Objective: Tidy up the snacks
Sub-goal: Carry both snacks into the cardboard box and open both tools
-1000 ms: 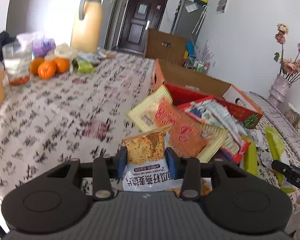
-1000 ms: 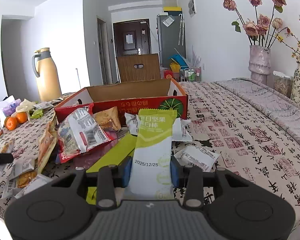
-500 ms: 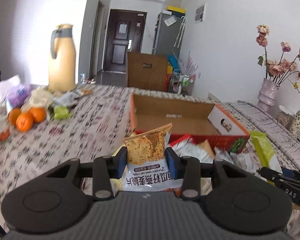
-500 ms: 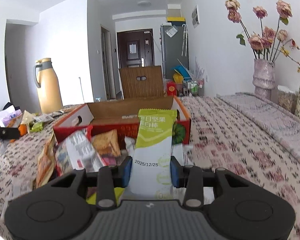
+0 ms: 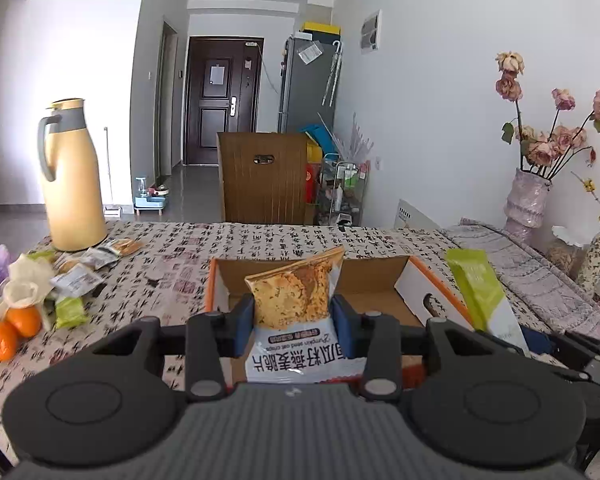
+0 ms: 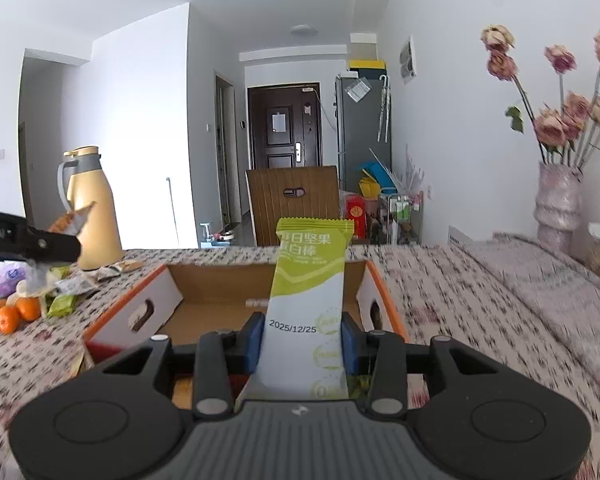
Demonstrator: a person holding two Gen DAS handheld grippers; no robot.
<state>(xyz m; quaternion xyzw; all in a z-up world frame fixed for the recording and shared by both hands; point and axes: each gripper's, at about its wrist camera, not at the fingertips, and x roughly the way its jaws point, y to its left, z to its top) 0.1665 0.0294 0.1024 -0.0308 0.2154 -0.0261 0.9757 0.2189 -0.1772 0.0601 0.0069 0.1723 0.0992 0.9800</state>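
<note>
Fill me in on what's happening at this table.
A person is sorting snacks with two hand-held tools. The left tool grips an orange crisps packet; the right tool grips a green nut bar. Both are held up in front of the open cardboard box, which looks empty inside. Neither is released yet.

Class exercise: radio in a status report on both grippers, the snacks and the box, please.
Left gripper shut on orange crisp packet. Right gripper shut on green nut bar. Both poised at open cardboard box; visible floor bare. Nothing blocking.
</note>
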